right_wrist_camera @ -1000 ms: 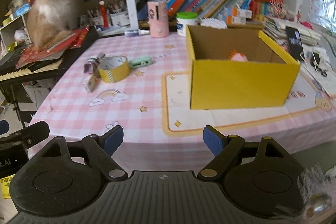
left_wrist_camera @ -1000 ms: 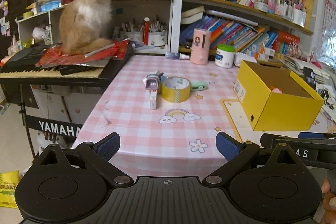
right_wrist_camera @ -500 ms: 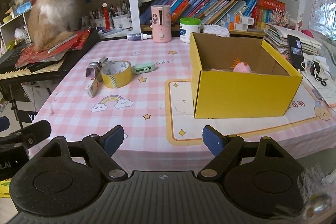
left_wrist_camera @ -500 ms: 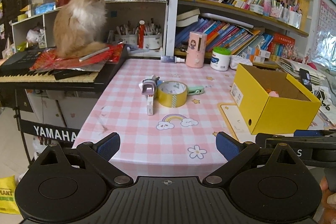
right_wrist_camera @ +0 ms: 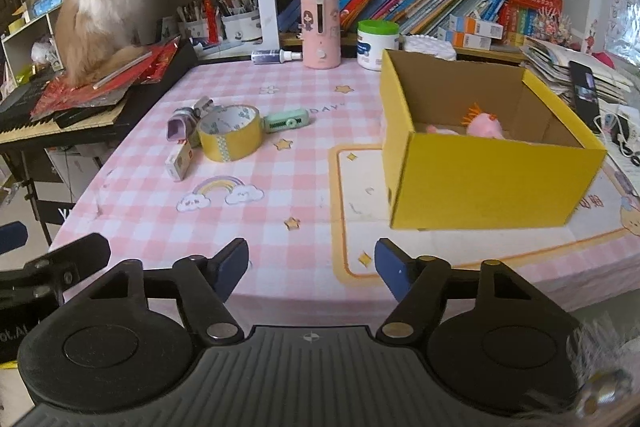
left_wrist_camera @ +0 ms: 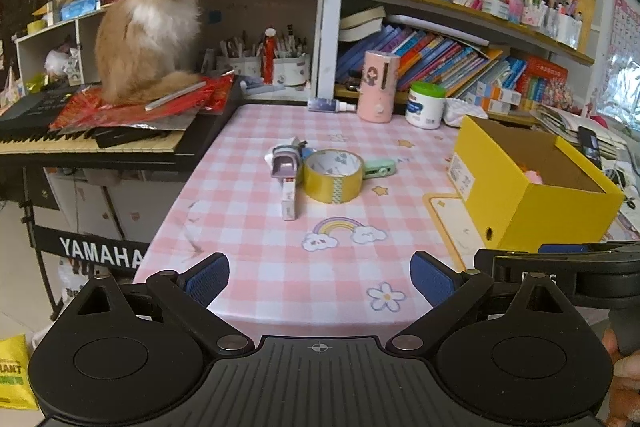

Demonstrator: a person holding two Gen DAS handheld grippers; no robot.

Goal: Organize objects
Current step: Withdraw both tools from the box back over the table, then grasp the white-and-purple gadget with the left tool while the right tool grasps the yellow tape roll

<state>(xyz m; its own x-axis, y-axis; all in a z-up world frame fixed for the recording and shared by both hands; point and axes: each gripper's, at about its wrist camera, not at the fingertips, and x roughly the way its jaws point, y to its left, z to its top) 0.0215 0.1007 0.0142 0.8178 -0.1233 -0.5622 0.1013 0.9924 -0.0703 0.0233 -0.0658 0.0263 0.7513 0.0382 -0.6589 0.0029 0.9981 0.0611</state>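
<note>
Both grippers hang off the table's [right_wrist_camera: 132, 203] near edge, left gripper [left_wrist_camera: 319, 277] wide and empty, right gripper [right_wrist_camera: 312, 267] empty with jaws just narrowing, while the yellow tape roll [right_wrist_camera: 230, 137] sits toward the left edge and the yellow box [right_wrist_camera: 492, 183] toward the right.

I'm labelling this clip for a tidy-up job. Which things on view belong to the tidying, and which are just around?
Job:
yellow tape roll
green corrector
small white box
purple dispenser
yellow box, pink toy already inside

Just around:
cat
keyboard
pink cylinder
white jar
</note>
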